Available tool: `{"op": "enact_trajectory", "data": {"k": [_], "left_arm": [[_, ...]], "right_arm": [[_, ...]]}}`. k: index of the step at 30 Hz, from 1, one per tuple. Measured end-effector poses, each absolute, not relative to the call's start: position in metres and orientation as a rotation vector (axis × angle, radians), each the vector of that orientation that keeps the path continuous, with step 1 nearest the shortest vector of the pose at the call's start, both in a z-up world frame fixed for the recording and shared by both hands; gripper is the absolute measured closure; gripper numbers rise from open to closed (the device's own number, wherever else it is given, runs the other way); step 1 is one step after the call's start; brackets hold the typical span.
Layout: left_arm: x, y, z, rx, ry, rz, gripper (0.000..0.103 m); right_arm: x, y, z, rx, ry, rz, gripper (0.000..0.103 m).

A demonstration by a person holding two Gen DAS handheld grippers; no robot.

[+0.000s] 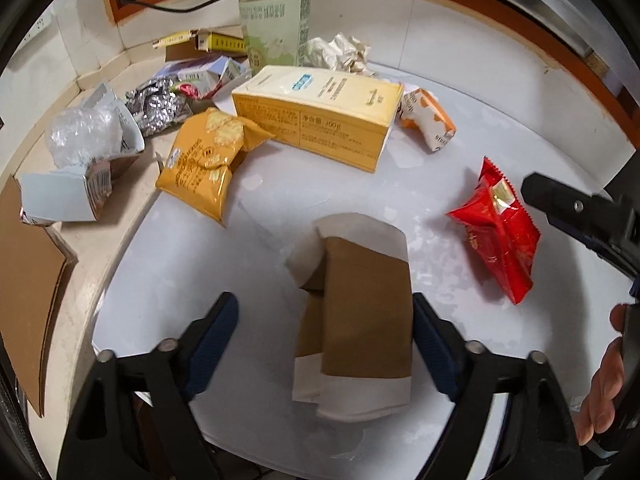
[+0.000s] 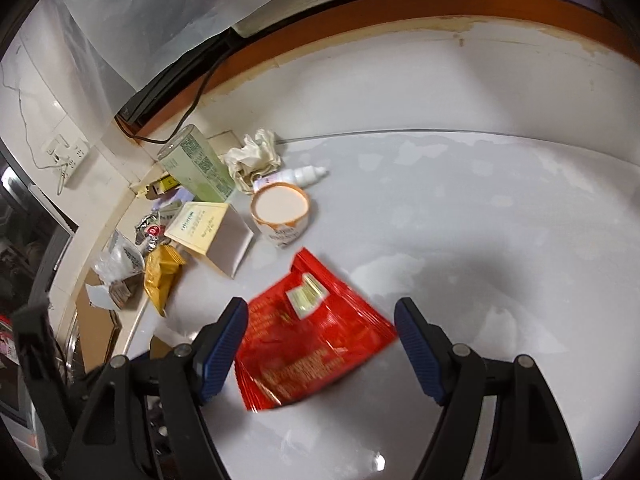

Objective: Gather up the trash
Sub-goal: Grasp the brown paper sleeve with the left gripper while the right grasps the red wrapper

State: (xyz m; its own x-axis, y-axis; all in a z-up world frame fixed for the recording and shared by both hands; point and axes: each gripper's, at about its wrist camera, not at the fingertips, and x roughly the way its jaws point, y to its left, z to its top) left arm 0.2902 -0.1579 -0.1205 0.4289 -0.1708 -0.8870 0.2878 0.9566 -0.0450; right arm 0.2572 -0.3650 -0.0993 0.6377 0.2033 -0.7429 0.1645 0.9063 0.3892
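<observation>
My left gripper (image 1: 325,340) is open, its fingers on either side of a brown and white flattened carton (image 1: 360,320) lying on the white table (image 1: 200,272). My right gripper (image 2: 321,340) is open, straddling a red snack wrapper (image 2: 312,336); the wrapper also shows in the left wrist view (image 1: 498,232), with the right gripper's finger (image 1: 568,204) beside it. Other trash lies further back: a yellow box (image 1: 320,116), a yellow snack bag (image 1: 208,160), crumpled paper (image 1: 340,54), a green-labelled bottle (image 1: 276,28), an orange and white cup (image 2: 282,210).
Foil wrapper (image 1: 158,106), clear plastic (image 1: 82,134) and torn small boxes (image 1: 68,192) sit on the beige ledge at left. Brown cardboard (image 1: 28,280) leans at the far left. A small white dropper bottle (image 2: 306,174) lies by the cup. An orange-edged wall rim (image 2: 400,12) bounds the back.
</observation>
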Motion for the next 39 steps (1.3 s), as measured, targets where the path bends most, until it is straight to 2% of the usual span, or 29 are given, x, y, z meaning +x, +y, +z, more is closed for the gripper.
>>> {"op": "enact_trajectory", "data": {"k": [7, 11, 19, 25, 30, 33, 36, 39], "left_arm": [[0.285, -0.156, -0.122, 0.152, 1.049, -0.281, 0.034], [0.282, -0.150, -0.120, 0.144, 1.030, -0.272, 0.052], [0.277, -0.143, -0.118, 0.133, 1.023, -0.279, 0.052], [0.278, -0.146, -0.120, 0.147, 1.011, -0.276, 0.052], [0.278, -0.147, -0.119, 0.150, 1.007, -0.285, 0.052], [0.276, -0.146, -0.119, 0.144, 0.996, -0.291, 0.053], [0.275, -0.145, -0.119, 0.145, 0.992, -0.290, 0.053], [0.273, -0.143, -0.117, 0.144, 0.992, -0.289, 0.053]], "right_arm": [[0.271, -0.339, -0.108, 0.309, 0.947, 0.050, 0.027], [0.270, -0.333, -0.112, 0.260, 0.955, 0.042, 0.027], [0.270, -0.319, -0.114, 0.184, 0.971, 0.044, 0.025], [0.269, -0.298, -0.118, 0.083, 0.976, 0.056, 0.015], [0.268, -0.294, -0.117, 0.064, 0.965, 0.038, 0.016], [0.266, -0.291, -0.118, 0.025, 0.948, 0.016, 0.026], [0.262, -0.288, -0.115, 0.020, 0.935, 0.039, 0.067], [0.257, -0.287, -0.111, 0.026, 0.926, 0.030, 0.082]]}}
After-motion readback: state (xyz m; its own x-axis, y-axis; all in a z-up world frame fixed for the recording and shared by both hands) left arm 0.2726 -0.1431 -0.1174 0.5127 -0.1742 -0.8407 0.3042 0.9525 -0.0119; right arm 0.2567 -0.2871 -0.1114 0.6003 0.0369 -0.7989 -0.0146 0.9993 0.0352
